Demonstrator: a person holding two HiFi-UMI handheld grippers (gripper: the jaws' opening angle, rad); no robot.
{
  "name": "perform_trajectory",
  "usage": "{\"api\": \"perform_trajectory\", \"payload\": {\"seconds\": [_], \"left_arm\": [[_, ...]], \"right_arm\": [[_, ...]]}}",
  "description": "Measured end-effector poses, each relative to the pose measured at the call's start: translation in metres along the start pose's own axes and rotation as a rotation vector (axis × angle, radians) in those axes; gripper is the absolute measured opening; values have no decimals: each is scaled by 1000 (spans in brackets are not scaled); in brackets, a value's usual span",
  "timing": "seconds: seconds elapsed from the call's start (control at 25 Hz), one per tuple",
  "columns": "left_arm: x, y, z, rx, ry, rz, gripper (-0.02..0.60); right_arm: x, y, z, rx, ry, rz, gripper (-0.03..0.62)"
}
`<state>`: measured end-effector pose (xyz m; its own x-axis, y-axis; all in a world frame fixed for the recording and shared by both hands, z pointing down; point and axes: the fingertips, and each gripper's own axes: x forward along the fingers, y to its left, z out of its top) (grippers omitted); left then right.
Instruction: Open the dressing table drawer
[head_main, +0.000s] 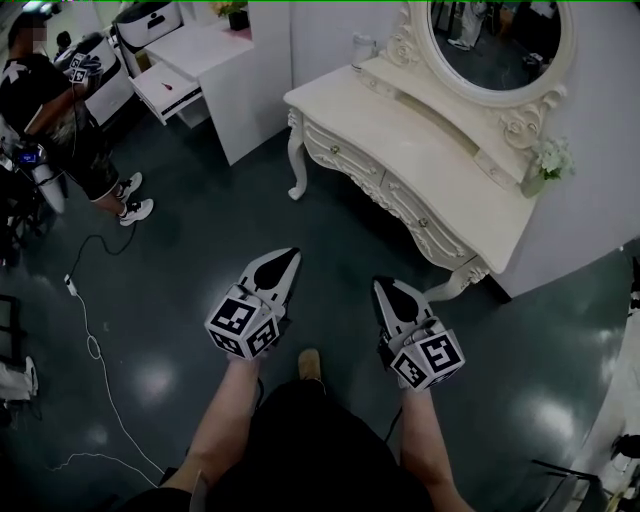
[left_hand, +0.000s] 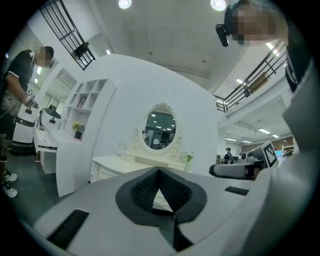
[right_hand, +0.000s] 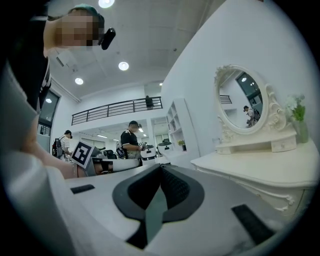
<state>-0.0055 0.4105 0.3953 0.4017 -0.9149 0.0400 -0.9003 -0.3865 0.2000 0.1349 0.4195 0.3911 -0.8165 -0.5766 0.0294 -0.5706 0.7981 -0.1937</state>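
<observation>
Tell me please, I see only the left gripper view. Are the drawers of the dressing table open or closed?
Observer: In the head view the drawers are all closed, flush with the front of the dressing table.
Operator: Does the right gripper hold something?
Observer: No. The right gripper view shows the right gripper with its jaws together and nothing between them.
Operator: How do both grippers stand to the table?
Observer: In the head view the left gripper and the right one are both apart from the table. Bare dark floor lies between them and it, and neither touches it.
</observation>
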Motion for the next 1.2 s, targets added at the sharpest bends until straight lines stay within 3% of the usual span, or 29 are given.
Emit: {"api": "perform_trajectory", "payload": {"seconds": [0.56,1.2], "left_arm": [[82,68,19,20,2,-42,6],[95,115,2,-35,24,4,6]], "right_arm": [[85,-64,12,47,-24,-32,6],[125,-78,0,71,27,-9,6]]}}
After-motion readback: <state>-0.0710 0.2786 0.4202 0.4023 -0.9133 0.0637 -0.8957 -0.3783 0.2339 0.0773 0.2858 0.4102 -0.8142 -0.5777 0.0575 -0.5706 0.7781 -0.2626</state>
